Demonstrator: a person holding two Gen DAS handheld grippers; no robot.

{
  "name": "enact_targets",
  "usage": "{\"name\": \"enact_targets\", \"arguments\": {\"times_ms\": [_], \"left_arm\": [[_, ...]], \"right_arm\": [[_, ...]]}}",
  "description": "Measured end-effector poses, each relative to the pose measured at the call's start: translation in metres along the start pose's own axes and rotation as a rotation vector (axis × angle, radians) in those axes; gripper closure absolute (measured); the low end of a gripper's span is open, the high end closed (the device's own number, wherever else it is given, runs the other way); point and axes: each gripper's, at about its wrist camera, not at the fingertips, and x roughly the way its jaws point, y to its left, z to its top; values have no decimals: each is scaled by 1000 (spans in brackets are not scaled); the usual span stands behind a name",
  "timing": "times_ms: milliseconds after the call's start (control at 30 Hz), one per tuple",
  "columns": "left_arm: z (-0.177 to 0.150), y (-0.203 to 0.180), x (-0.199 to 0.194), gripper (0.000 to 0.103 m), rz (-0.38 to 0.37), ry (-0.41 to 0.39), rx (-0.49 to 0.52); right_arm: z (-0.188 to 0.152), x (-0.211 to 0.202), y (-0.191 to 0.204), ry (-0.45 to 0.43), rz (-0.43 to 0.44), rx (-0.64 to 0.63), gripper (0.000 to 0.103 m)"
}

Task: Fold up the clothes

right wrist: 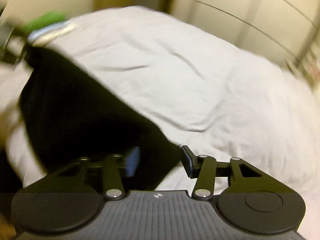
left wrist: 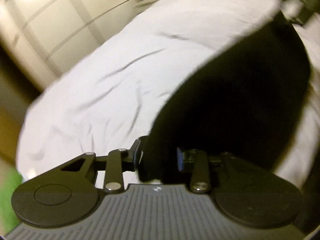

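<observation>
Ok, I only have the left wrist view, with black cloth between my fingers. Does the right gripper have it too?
Observer: Yes, the right gripper has the black garment bunched between its fingers and looks clamped on it.
Operator: How does the cloth lie from that side?
Observer: It runs away from the gripper as one dark panel over the white sheet.
Operator: Anything beside it there?
Observer: Only wrinkled sheet shows next to the garment's edge.

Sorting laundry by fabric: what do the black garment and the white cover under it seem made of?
Black garment: soft matte cloth, hanging limp from both tongs; blur hides the weave. White cover: thin matte woven fabric, probably cotton-like, with fine creases.
</observation>
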Motion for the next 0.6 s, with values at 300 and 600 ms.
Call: {"name": "enact_targets", "arguments": {"times_ms": [300, 600], "left_arm": [[-59, 56, 66, 56, -190, 78, -541], [-81, 65, 99, 63, -268, 55, -760]], "right_arm": [[-76, 61, -61, 22, 234, 517, 44], [-114, 113, -54, -45, 293, 733, 44]]}}
